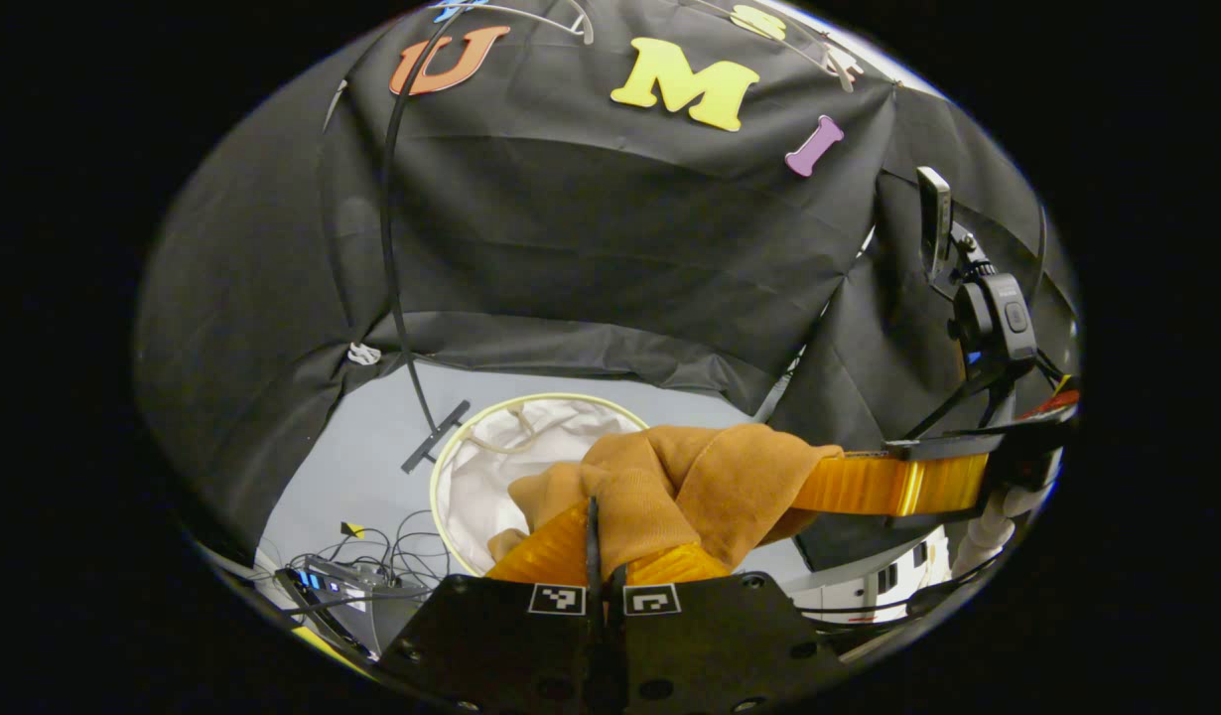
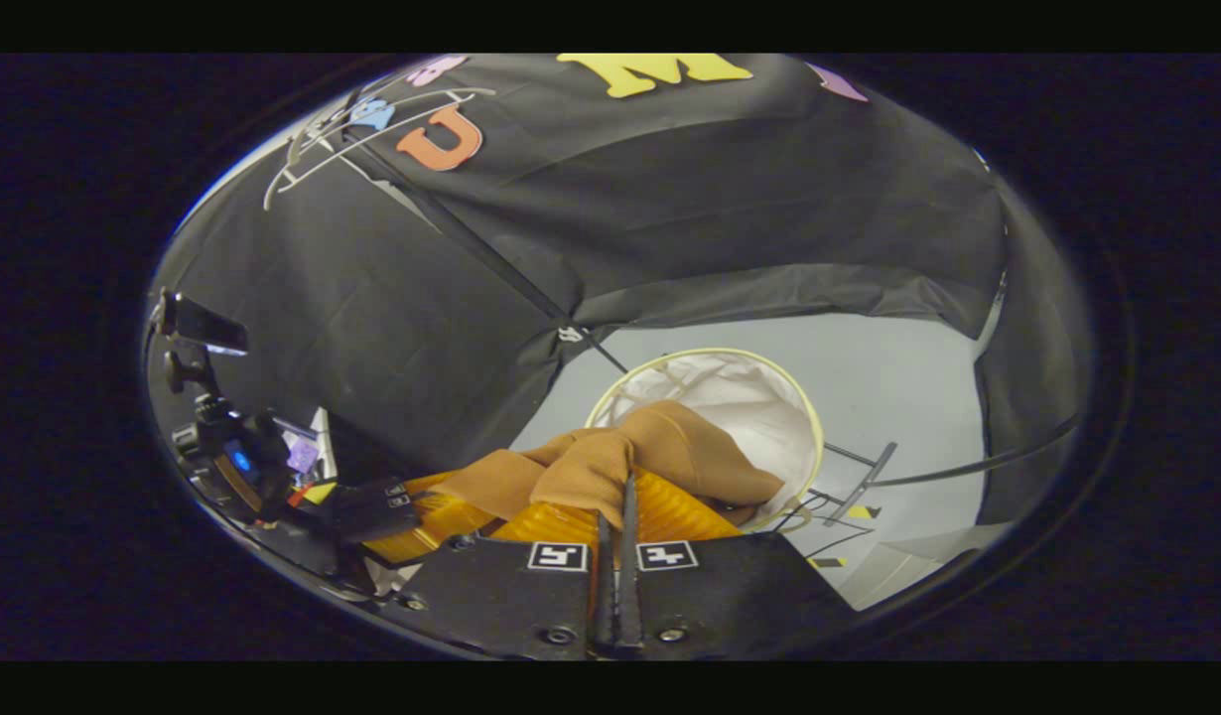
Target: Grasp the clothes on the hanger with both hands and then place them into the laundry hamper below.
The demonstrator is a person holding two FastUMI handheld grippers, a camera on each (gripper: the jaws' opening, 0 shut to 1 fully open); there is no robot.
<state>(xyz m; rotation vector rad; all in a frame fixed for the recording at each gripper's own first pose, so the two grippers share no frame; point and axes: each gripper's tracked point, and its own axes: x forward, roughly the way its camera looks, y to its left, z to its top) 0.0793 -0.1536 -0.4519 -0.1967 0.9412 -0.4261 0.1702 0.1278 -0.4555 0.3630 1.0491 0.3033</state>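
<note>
1. Pale grey floor (image 1: 372,447) meets draped black cloth wall (image 1: 591,248); cables (image 1: 372,556) lie nearby.
2. Left claw (image 1: 596,556) and right claw (image 2: 620,516) both pinch the tan garment (image 1: 670,477) above the white laundry hamper (image 1: 491,467).

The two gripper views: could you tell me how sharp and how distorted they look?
Left gripper view: sharp on the brown garment, fisheye bending the hamper rim and pole, evenly lit. Right gripper view: softer, dimmer, the same garment slightly blurred, the hamper rim curved.
</note>
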